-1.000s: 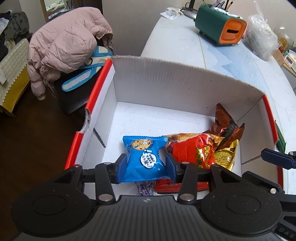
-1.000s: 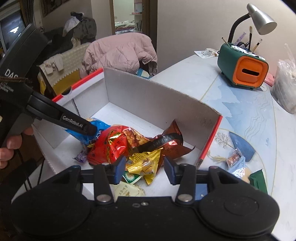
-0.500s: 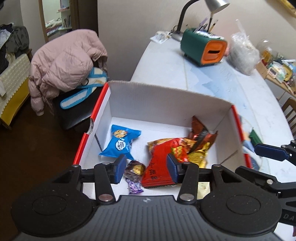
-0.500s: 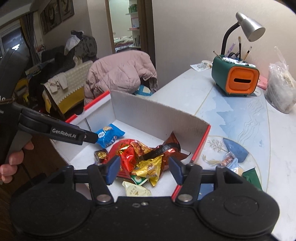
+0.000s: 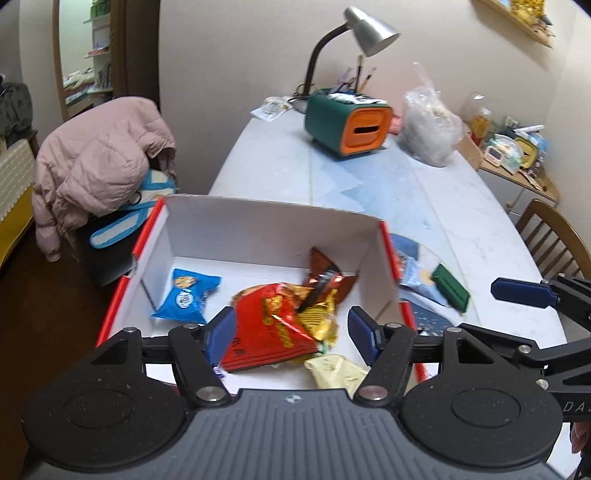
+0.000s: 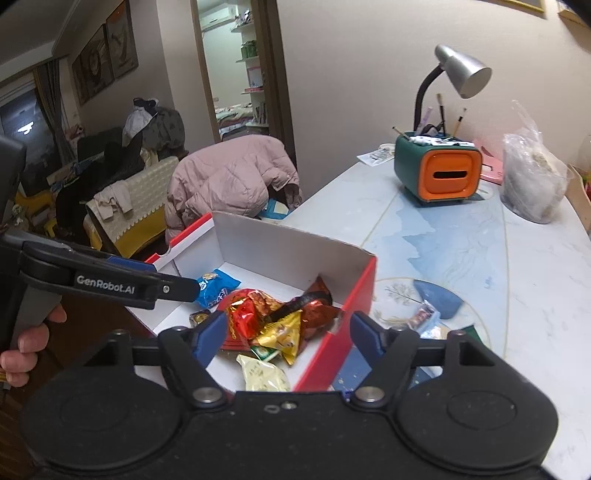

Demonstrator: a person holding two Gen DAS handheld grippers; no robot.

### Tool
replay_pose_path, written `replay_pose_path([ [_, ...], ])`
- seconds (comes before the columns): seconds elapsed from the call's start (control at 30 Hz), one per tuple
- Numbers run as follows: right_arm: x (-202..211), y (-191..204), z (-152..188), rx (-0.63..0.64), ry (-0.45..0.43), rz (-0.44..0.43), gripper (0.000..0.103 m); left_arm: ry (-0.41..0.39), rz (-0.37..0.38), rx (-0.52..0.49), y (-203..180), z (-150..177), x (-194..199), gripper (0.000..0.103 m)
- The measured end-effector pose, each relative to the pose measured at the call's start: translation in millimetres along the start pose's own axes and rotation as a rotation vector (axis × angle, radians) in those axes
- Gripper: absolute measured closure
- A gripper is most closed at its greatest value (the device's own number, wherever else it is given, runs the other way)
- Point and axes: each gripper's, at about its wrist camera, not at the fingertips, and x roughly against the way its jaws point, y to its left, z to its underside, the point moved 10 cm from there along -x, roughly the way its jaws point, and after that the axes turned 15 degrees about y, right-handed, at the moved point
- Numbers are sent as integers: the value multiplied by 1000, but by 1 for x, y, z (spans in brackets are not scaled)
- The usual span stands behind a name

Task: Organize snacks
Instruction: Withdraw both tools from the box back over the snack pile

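A white cardboard box [image 5: 273,205] with red outer sides holds a blue cookie packet [image 5: 186,295], a red snack bag [image 5: 266,325], a brown packet [image 5: 321,269], a gold packet [image 5: 317,319] and a pale yellow packet [image 5: 332,371]. My left gripper [image 5: 291,330] hovers above the box's near side, jaws opening, nothing between them. My right gripper [image 6: 288,332] hangs over the box's [image 6: 295,236] right near corner, jaws also opening and empty, with the gold packet [image 6: 284,332] lying below. A green packet [image 5: 450,284] and a clear wrapper [image 6: 423,315] lie on the table right of the box.
A green and orange organiser [image 5: 347,125] with a desk lamp [image 5: 369,29] and a filled plastic bag [image 5: 428,136] stand at the table's far end. A pink jacket [image 5: 99,162] drapes a chair left of the box. A wooden chair [image 5: 550,236] is at the right.
Both grippers rose and drew back from the box while their jaws widened. The left one let go of the blue cookie packet, which now lies at the box's left side.
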Motion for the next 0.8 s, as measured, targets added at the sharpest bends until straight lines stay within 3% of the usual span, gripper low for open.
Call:
replay_pose_path([
  [0.23, 23, -24, 18, -16, -32, 23, 17, -40, 30, -44, -35, 8, 6, 29],
  [0.3, 29, -33, 22, -30, -37, 25, 8, -43, 29, -63, -46, 10, 6, 29],
  [0.47, 43, -56, 33, -58, -63, 36, 0, -24, 49, -69, -72, 18, -1, 28],
  [0.8, 55, -118, 67, -93, -33, 73, 0, 18, 66, -55, -124, 38, -27, 28],
])
